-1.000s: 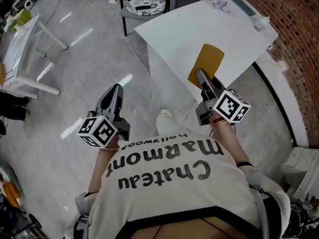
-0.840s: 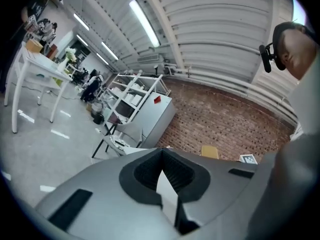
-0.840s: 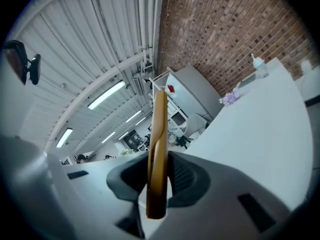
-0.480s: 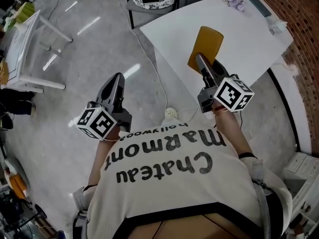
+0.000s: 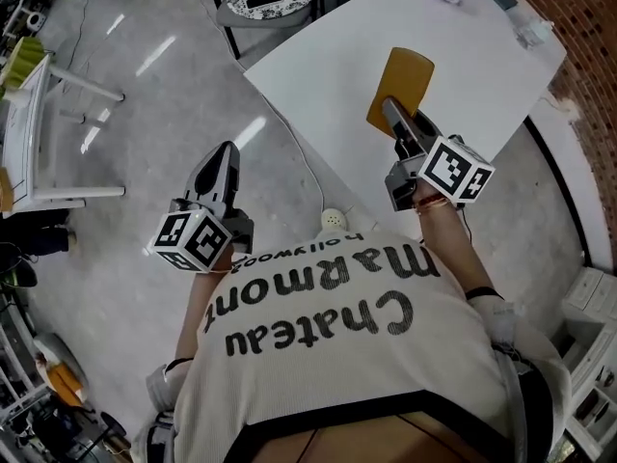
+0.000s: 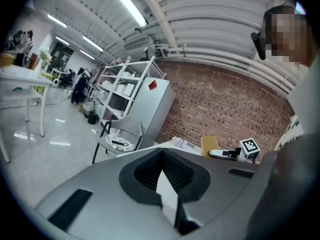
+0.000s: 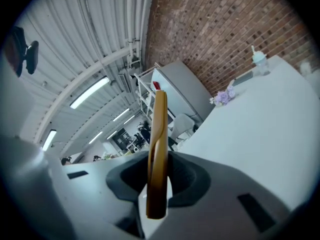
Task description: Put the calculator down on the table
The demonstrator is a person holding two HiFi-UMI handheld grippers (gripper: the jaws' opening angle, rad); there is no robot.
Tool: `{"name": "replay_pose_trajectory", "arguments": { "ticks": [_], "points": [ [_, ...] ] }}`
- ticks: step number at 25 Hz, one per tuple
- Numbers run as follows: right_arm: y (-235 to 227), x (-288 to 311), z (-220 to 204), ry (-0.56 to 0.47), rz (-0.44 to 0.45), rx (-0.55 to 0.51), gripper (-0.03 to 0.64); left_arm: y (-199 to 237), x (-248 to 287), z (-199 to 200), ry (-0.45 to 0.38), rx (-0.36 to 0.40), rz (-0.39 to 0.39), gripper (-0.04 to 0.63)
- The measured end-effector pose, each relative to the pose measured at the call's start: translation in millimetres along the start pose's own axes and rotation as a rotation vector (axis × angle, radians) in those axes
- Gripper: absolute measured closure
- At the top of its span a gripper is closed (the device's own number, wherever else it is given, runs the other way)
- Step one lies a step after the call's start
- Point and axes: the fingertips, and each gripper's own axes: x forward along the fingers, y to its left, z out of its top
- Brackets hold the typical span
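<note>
Both hands had advanced toward the table (image 5: pixel 482 56). Right gripper (image 5: pixel 389 107) clamped the calculator (image 5: pixel 405 83) on edge above the tabletop for set-down. Left gripper (image 5: pixel 225 150) hung closed and empty over the floor.

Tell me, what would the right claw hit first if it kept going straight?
Probably the white table: the right claw, holding the yellow calculator, points low across its top. Depth is unclear.

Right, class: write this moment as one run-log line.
right gripper: shut on calculator | calculator: over white table, not yet down | left gripper: shut, empty, over floor
</note>
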Motion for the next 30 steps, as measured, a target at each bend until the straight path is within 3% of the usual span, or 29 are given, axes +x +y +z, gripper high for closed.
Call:
{"name": "replay_pose_trajectory", "arguments": {
  "ticks": [4, 7, 12, 21, 30],
  "points": [
    [-34.8, 18.0, 4.6, 0.009, -0.081, 0.067, 0.526, 9.0, 26.2, -0.2, 0.006, 0.013, 0.018, 0.594],
    [-47.0, 25.1, -4.0, 0.025, -0.126, 0.131, 0.526, 17.3, 38.2, -6.7, 0.061, 0.007, 0.016, 0.594],
    [-69.1, 50.8, -3.9, 0.035, -0.175, 0.114, 0.526, 42.8, 93.3, -5.5, 0.103, 0.023, -0.018, 0.594],
    [-78.7, 63.4, 25.2, -0.147, -0.356, 0.178, 0.526, 41.3, 205.8, 33.6, 0.213, 0.069, -0.348, 0.594],
    [-72.4, 103.9, 34.5, -0.229, -0.449, 0.211, 0.526, 59.9, 277.8, 79.7, 0.230, 0.099, -0.513, 0.594]
  ]
}}
